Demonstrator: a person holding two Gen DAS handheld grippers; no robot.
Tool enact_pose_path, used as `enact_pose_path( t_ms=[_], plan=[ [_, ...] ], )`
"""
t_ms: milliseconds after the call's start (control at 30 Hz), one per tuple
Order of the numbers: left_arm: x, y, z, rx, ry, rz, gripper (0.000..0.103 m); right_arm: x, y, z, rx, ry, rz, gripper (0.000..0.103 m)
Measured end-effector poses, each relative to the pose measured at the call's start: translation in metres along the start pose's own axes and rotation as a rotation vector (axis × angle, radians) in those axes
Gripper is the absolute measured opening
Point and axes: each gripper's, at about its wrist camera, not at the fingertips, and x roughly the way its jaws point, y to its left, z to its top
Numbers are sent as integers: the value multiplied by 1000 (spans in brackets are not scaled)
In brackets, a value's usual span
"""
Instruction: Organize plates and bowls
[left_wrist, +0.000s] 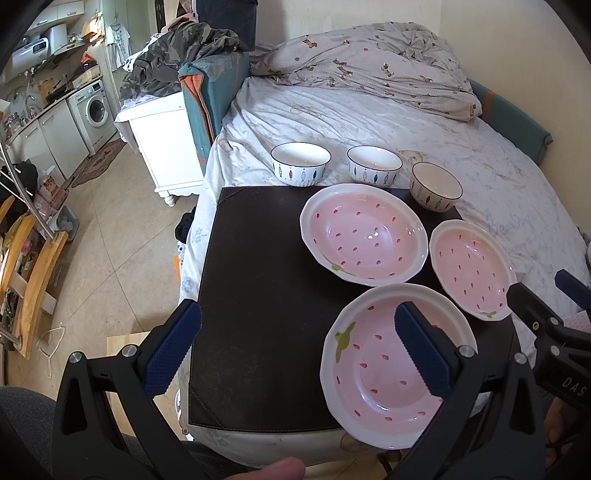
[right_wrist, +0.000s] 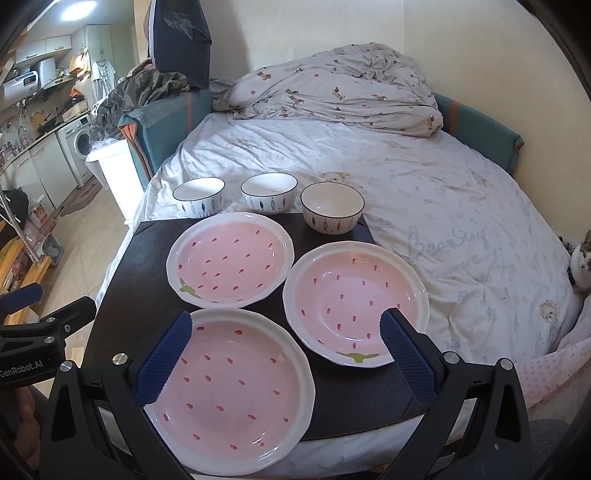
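Three pink strawberry plates lie on a dark mat (left_wrist: 258, 266) on the bed: a far plate (left_wrist: 364, 234) (right_wrist: 229, 258), a right plate (left_wrist: 471, 267) (right_wrist: 354, 301) and a near plate (left_wrist: 384, 373) (right_wrist: 232, 398) that overhangs the mat's front edge. Three white bowls stand along the mat's far edge: left (left_wrist: 300, 162) (right_wrist: 198, 197), middle (left_wrist: 373, 162) (right_wrist: 269, 192), right (left_wrist: 436, 186) (right_wrist: 331, 206). My left gripper (left_wrist: 297, 347) is open and empty above the mat's front, its right finger over the near plate. My right gripper (right_wrist: 282, 360) is open and empty above the near and right plates.
The bed (right_wrist: 443, 206) has a rumpled quilt (left_wrist: 369, 62) at its head. A white cabinet (left_wrist: 162, 147) stands left of the bed, a kitchen with a washing machine (left_wrist: 92, 109) beyond it. A cat (right_wrist: 581, 264) sits at the far right edge.
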Motion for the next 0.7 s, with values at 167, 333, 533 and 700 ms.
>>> enact_pose_path(
  t_ms=[167, 333, 533, 700],
  plan=[
    [0, 0, 0, 1, -1, 0, 103, 0, -1, 0, 0, 0, 1, 103],
    [0, 0, 0, 1, 0, 0, 103, -1, 1, 0, 1, -1, -2, 103],
    [-1, 0, 0, -1, 0, -1, 103, -1, 0, 0, -1, 1, -2, 103],
    [0, 0, 0, 0, -1, 1, 103, -1, 0, 1, 6, 3, -3, 103]
  ],
)
